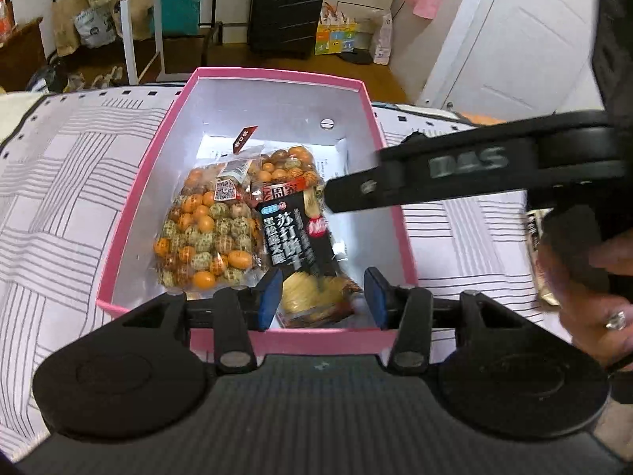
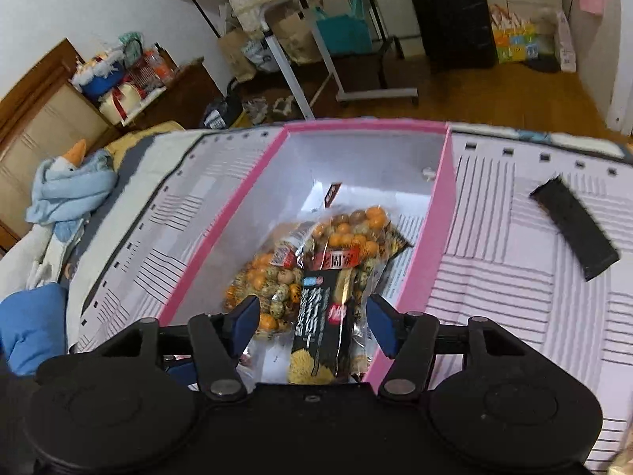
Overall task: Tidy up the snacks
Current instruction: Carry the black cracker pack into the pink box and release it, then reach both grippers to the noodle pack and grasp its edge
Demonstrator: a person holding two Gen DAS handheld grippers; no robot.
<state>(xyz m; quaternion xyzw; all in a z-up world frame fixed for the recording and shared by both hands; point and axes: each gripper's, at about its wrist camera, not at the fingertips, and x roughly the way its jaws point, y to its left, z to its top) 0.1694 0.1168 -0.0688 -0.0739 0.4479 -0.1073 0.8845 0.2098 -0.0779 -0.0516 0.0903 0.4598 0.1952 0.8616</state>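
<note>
I am holding my left hand-held gripper (image 1: 322, 297) and right hand-held gripper (image 2: 312, 318) open – empty – over the black plastic cracker packet (image 1: 292, 233) lying inside the pink cardboard box (image 1: 130, 213).

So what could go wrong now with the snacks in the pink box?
1. The black cracker packet lies loose on top of the bags of round snacks, between the open pads of the right gripper and untouched. It might slide off the pile.
2. The left gripper, also open, sits just over the pink box rim; a bump could shove the box across the bed cover.
3. Both grippers crowd the same box and could knock together.
</note>
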